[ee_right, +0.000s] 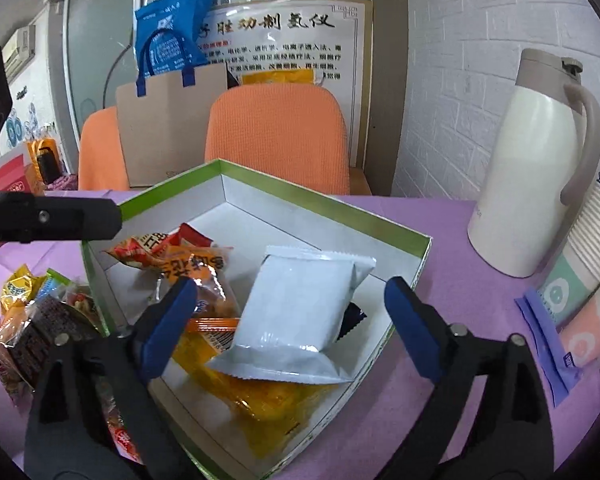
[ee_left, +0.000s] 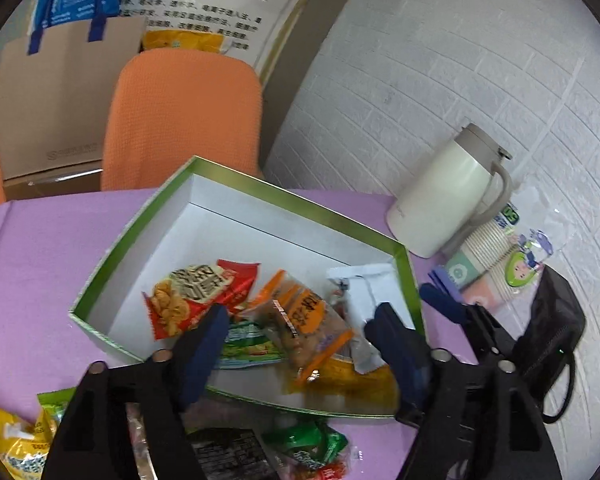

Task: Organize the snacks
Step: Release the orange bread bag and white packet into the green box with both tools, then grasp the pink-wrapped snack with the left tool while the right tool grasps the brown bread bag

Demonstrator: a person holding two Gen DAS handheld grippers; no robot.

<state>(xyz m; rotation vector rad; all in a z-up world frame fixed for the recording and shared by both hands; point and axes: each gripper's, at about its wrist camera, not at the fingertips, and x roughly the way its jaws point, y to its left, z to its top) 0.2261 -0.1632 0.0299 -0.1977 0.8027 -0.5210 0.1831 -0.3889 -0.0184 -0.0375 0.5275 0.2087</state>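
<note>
A green-rimmed white box (ee_left: 260,192) (ee_right: 324,196) sits on the purple table and holds several snack packs: a red chip bag (ee_left: 192,296), an orange pack (ee_left: 312,320) (ee_right: 204,276), a green pack (ee_left: 248,344), a yellow pack (ee_right: 260,396) and a white pack (ee_right: 300,312) (ee_left: 368,284). My left gripper (ee_left: 300,328) is open above the box's near side, empty. My right gripper (ee_right: 292,292) is open, its fingers either side of the white pack, just above it. More loose snacks (ee_left: 300,444) (ee_right: 40,320) lie outside the box.
A cream thermos jug (ee_left: 448,196) (ee_right: 536,160) and a sleeve of paper cups (ee_left: 496,260) (ee_right: 588,264) stand by the white wall. A black bag (ee_left: 552,328) lies at the right. Orange chairs (ee_left: 180,120) (ee_right: 276,136) stand behind the table.
</note>
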